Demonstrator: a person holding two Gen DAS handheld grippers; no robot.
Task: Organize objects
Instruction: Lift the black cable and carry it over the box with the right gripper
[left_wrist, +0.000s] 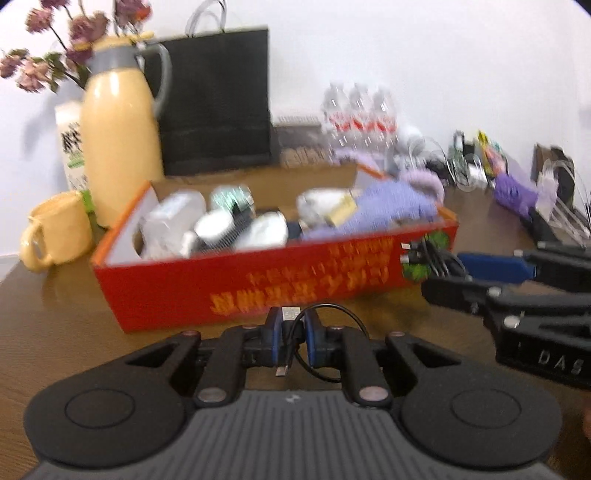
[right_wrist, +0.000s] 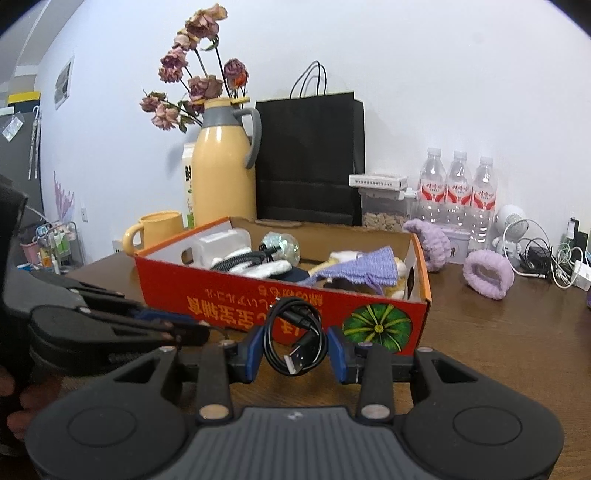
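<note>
A red cardboard box (left_wrist: 258, 288) (right_wrist: 229, 299) full of small items stands on the brown table. My left gripper (left_wrist: 293, 338) is shut on a coiled black USB cable (left_wrist: 291, 334) just in front of the box. My right gripper (right_wrist: 297, 350) is shut on a second coiled black USB cable (right_wrist: 295, 339) near the box's front right corner. In the left wrist view the right gripper (left_wrist: 448, 269) comes in from the right with its cable (left_wrist: 428, 254). In the right wrist view the left gripper (right_wrist: 199, 328) shows at the left.
A yellow thermos (right_wrist: 223, 173), a yellow mug (right_wrist: 159, 229), dried flowers (right_wrist: 195, 74) and a black paper bag (right_wrist: 308, 158) stand behind the box. Water bottles (right_wrist: 458, 192), purple headbands (right_wrist: 484, 273), a white robot figure (right_wrist: 511, 229) and tangled chargers (right_wrist: 554, 262) lie to the right.
</note>
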